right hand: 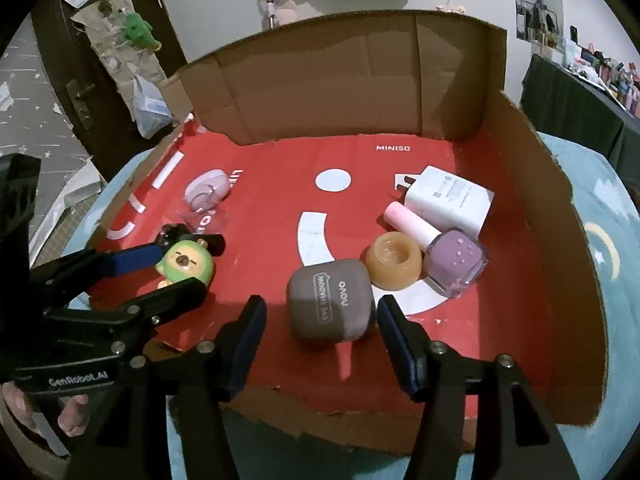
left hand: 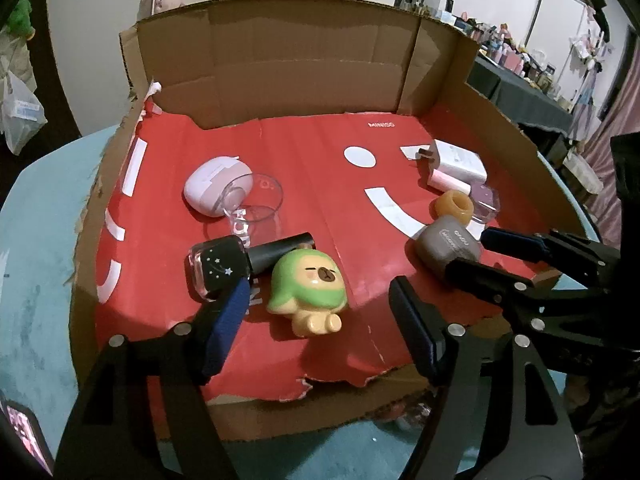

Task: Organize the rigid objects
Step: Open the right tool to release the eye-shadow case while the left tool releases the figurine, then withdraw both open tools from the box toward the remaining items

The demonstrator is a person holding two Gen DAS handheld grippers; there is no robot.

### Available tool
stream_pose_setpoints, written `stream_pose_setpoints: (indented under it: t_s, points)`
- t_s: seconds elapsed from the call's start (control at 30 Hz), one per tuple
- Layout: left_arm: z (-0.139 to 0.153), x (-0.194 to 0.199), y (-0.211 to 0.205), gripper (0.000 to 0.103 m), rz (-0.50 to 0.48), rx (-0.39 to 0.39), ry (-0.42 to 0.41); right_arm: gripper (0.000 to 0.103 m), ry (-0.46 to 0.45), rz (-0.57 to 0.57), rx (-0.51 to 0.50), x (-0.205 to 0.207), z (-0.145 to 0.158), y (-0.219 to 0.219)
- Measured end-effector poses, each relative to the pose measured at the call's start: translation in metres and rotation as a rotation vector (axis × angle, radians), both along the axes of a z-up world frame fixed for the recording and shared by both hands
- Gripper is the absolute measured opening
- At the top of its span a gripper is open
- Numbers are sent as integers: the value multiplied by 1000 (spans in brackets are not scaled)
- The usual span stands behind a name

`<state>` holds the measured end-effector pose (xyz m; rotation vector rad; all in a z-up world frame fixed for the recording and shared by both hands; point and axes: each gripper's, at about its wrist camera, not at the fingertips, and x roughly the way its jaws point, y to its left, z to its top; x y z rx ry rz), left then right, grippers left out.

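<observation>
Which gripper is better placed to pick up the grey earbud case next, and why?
Right. The right gripper is open with the grey earbud case directly between its fingertips; the left gripper straddles the green figurine.

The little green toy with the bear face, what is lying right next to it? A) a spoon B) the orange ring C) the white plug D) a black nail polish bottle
D: in the left wrist view the green toy lies beside the black nail polish bottle, while the white plug and orange ring lie far off on the other side of the box.
</observation>
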<state>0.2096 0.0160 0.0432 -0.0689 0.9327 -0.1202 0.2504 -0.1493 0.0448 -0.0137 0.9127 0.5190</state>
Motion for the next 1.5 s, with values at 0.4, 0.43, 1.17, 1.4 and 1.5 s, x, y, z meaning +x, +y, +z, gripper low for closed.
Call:
stream_pose_setpoints:
  t_s: [0.4, 0.43, 1.17, 1.4, 1.5]
  points:
    - [23, -26, 5, 95, 30, -5, -58, 80, -57, 1, 27, -25, 24, -9]
    - [26, -29, 5, 96, 32, -3, -64, 82, -62, 0, 29, -26, 26, -9]
    - [61, -102, 7, 103, 37, -29, -178, 103, -177, -1, 78, -75, 61, -21]
    - [63, -122, 3, 103, 29, -35, -181, 103, -181, -5, 100, -89, 62, -28]
    - [63, -130, 1, 103, 25, -42, -181, 103, -178, -4, 108, -95, 61, -30]
